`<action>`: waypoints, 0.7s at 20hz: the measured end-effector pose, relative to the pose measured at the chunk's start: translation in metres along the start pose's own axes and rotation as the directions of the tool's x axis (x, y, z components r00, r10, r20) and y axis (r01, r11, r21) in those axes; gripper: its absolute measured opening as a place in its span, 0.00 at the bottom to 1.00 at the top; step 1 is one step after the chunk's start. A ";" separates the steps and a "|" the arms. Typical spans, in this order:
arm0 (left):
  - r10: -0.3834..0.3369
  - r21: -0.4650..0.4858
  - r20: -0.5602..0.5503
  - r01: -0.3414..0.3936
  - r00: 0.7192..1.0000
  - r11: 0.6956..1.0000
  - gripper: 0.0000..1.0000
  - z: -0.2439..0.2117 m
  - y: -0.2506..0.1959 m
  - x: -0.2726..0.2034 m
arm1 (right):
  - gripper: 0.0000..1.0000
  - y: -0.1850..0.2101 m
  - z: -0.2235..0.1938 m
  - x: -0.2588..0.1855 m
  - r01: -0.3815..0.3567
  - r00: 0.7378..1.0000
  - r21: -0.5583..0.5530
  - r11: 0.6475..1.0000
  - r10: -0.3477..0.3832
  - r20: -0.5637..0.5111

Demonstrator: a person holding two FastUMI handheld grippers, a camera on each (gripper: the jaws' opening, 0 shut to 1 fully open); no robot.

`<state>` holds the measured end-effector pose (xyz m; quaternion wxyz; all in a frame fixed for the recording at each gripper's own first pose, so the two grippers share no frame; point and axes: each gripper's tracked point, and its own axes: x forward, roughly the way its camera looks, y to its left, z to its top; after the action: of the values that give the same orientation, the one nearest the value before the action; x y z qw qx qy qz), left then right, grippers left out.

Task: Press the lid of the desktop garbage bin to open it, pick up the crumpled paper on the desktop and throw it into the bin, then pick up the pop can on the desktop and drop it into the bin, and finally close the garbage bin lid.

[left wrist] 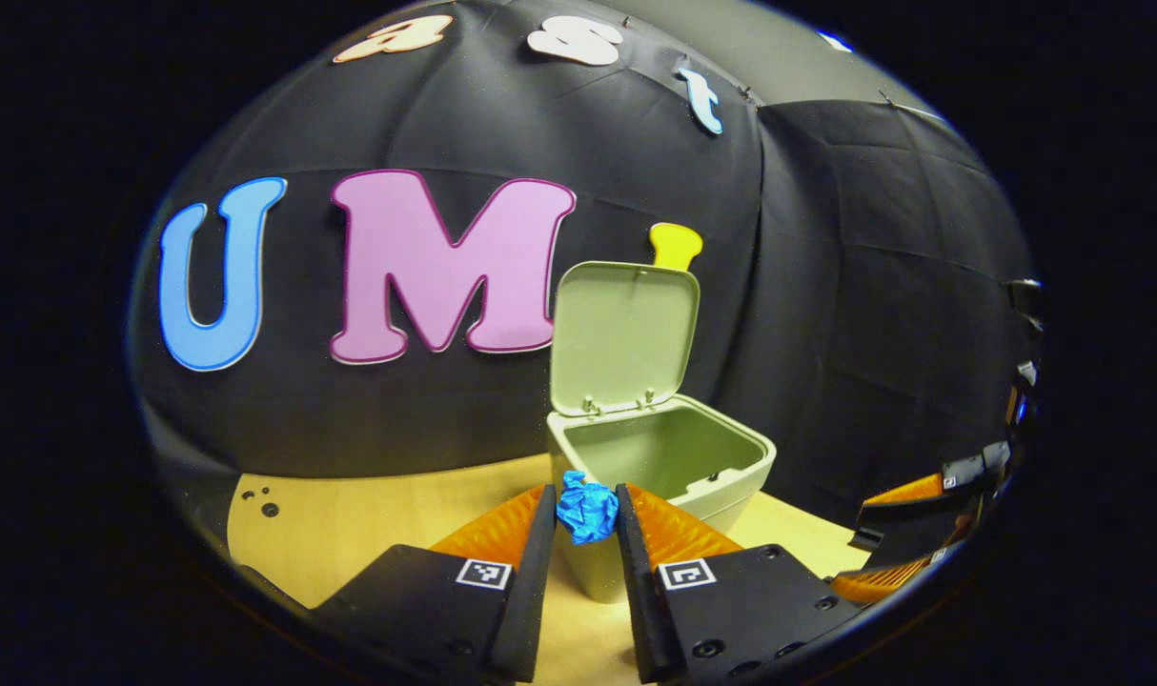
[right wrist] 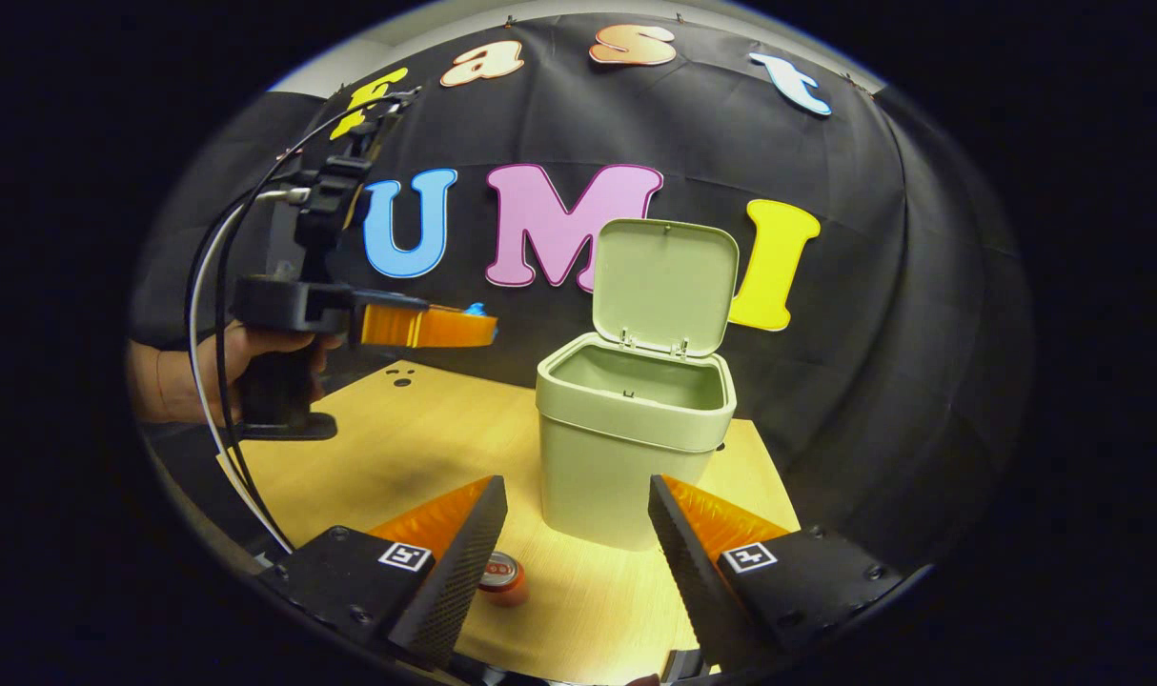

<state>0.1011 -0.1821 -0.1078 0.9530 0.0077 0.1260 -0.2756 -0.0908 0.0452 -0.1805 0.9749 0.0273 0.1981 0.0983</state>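
My left gripper (left wrist: pixel 586 503) is shut on a blue crumpled paper (left wrist: pixel 586 510), held in the air just in front of the pale green bin (left wrist: pixel 669 462). The bin's lid (left wrist: pixel 624 335) stands upright, open. In the right gripper view the left gripper (right wrist: pixel 478 324) hangs to the left of the bin (right wrist: pixel 626 448), above rim height, with a bit of the blue paper (right wrist: pixel 475 308) showing at its tip. My right gripper (right wrist: pixel 577 491) is open, low over the table. The pop can (right wrist: pixel 502 576) stands on the table by its left finger.
The bin stands on a light wooden table (right wrist: pixel 397 448) with small holes at its far left corner. A hand (right wrist: pixel 173 381) grips the left gripper's handle, trailing cables. The right gripper (left wrist: pixel 853 545) shows at the right edge of the left gripper view.
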 end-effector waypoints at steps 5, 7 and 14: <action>-0.070 0.012 0.007 0.070 0.998 0.997 0.42 0.016 -0.024 0.039 | 0.94 -0.011 0.001 0.003 0.016 1.000 0.005 1.000 -0.016 0.002; -0.079 0.012 -0.007 0.079 0.997 0.997 0.43 0.016 -0.027 0.054 | 0.94 -0.017 0.003 0.007 0.023 1.000 0.006 1.000 -0.023 0.005; -0.106 0.039 -0.043 0.107 0.993 0.993 0.45 0.008 -0.037 0.088 | 0.94 -0.036 -0.005 0.011 0.046 0.999 0.003 0.999 -0.046 -0.006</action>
<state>0.1555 -0.2605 -0.1194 0.9338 0.0263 0.1400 -0.3283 -0.0766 0.0122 -0.1921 0.9762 0.0239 0.2016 0.0757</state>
